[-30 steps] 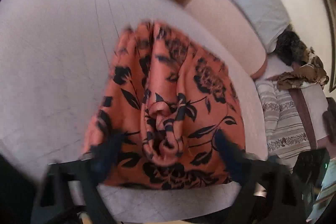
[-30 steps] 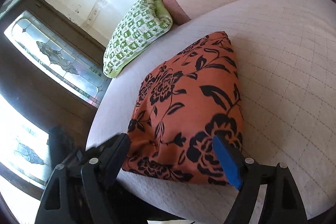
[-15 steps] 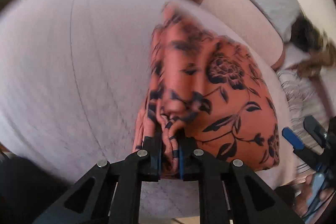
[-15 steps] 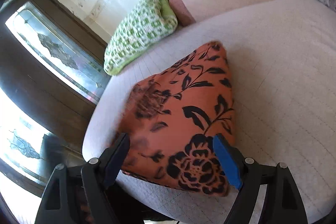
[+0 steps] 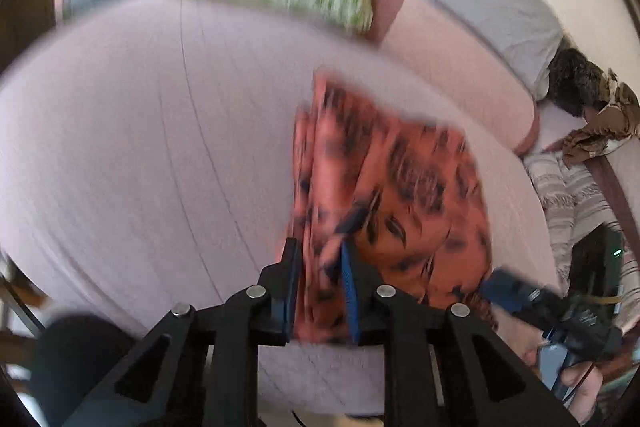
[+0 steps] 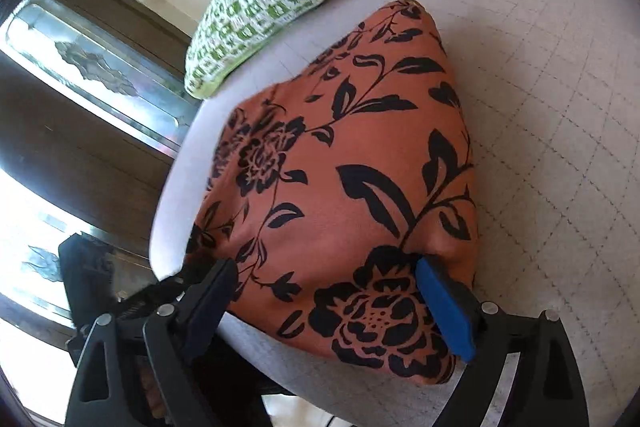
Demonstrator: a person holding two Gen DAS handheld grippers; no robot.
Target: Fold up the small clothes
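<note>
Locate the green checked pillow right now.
The green checked pillow lies at the far edge of the bed, just beyond the orange floral cloth; upper left in the right wrist view, top centre and blurred in the left wrist view.

Left view motion-blurred; right view sharp; window (image 6: pixel 24 227) glare blown out; fisheye edges dark.

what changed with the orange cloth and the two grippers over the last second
The left gripper went from open to shut on a bunched fold at the near edge of the orange floral cloth and is pulling it over toward the right. The right gripper stayed open over the cloth's near right corner, edging a little closer. The green pillow and the quilted bed cover stayed as they were.
</note>
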